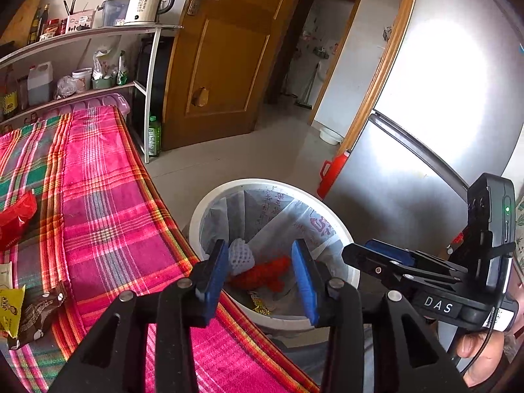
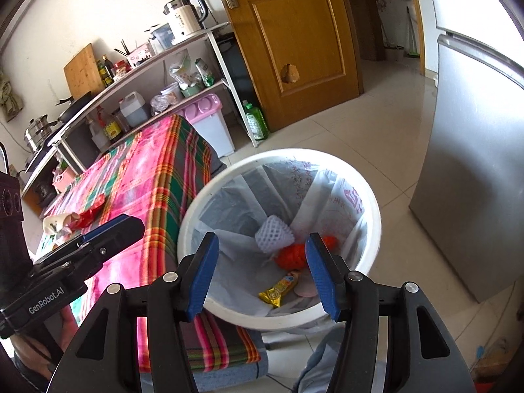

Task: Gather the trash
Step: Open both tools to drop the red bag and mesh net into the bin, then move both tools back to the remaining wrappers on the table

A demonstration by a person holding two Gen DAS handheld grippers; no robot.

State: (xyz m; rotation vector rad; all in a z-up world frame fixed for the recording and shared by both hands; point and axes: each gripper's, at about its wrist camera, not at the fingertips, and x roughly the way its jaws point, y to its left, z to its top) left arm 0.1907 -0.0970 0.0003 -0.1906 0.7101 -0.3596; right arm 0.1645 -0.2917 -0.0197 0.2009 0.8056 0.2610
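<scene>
Left wrist view: my left gripper (image 1: 260, 273) released, nothing between its blue fingers (image 1: 214, 281). White bin (image 1: 196, 216) below and beyond, holding foam net (image 1: 240, 255) and orange wrapper (image 1: 262, 273). My right gripper (image 2: 262, 270) likewise spread, empty, above the bin; yellow wrapper (image 2: 278, 290) inside, near rim.

A kettle (image 1: 149, 0) tops the shelf (image 1: 91, 32) beside the door (image 1: 226, 52).

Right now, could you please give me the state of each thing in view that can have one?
Left gripper: jaws open, nothing between them.
Right gripper: jaws open, empty.
Trash bin: upright, lined, partly filled.
White foam net: in the bin.
Yellow wrapper: in the bin.
Red wrapper: on the tablecloth, not yet collected.
Wooden door: open.
</scene>
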